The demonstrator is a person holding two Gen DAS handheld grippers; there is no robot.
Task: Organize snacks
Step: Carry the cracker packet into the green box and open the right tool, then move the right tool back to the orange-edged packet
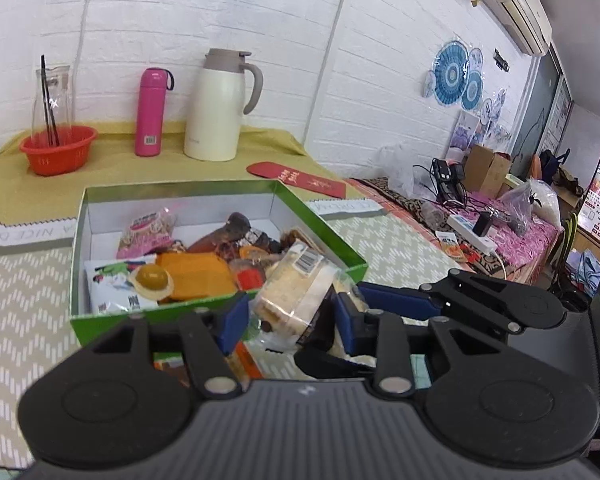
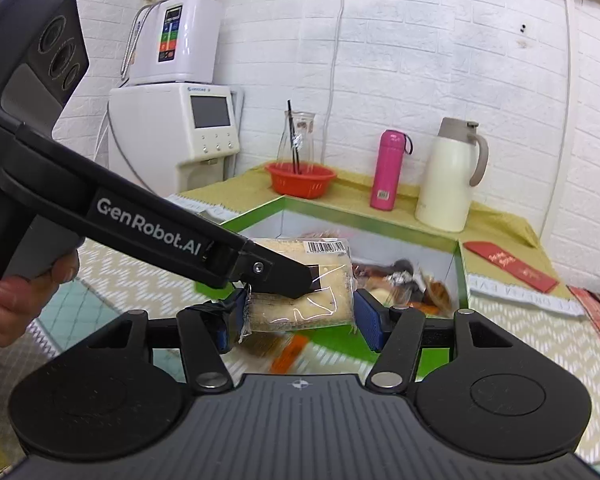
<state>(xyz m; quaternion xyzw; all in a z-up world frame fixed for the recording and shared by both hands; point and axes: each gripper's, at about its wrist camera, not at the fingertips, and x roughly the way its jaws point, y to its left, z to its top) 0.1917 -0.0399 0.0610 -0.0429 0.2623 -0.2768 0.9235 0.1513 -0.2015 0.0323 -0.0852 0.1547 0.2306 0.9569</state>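
A clear-wrapped pale cake pack [image 1: 296, 292] with a barcode label hangs in the air just in front of the green snack box [image 1: 100, 328]. My left gripper [image 1: 290, 320] is shut on it, blue pads against its two sides. From the right, the fingers [image 1: 396, 300] of my right gripper reach in to the same pack. In the right wrist view the cake pack [image 2: 336, 296] sits between the pads of the right gripper [image 2: 300, 318], which is shut on it. The left gripper's finger [image 2: 284, 272] lies across the pack's top. The green box [image 2: 364, 220] holds several snacks.
An orange packet [image 2: 288, 354] lies on the mat below the pack. Behind the box stand a red basket [image 1: 56, 152] holding a glass carafe, a pink bottle [image 1: 152, 112] and a cream jug [image 1: 220, 108]. A red envelope [image 1: 300, 180] lies to the right. A person's hand [image 2: 4, 300] holds the left gripper.
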